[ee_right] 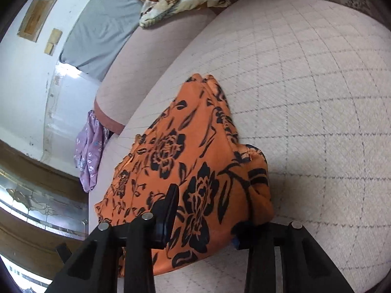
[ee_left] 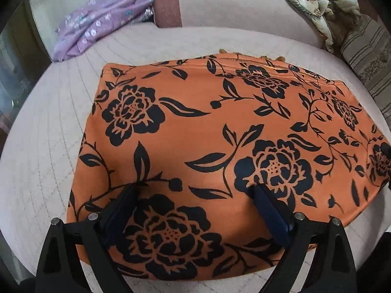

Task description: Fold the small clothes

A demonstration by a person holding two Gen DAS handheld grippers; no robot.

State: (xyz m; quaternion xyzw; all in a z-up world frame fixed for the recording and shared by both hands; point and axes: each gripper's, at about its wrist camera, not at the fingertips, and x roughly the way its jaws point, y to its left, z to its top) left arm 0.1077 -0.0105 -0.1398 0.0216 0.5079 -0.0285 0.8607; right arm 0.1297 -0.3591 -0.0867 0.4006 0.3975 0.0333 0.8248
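Note:
An orange garment with black flowers (ee_left: 195, 131) lies flat on the pale quilted cushion (ee_left: 41, 146). My left gripper (ee_left: 195, 190) is open, its fingers (ee_left: 122, 207) spread wide just above the garment's near part. In the right wrist view the garment (ee_right: 195, 171) is bunched at one end between my right gripper's (ee_right: 212, 210) jaws. The left finger (ee_right: 168, 214) lies on the cloth; the right finger is hidden under the fold, and the jaws stand apart.
A purple flowered garment (ee_left: 102, 22) lies at the cushion's far left edge. A crumpled patterned blanket (ee_left: 317, 5) and a striped pillow (ee_left: 366, 56) sit at the far right. A backrest (ee_left: 220, 7) runs behind. Floor and wall show left of the cushion (ee_right: 36, 146).

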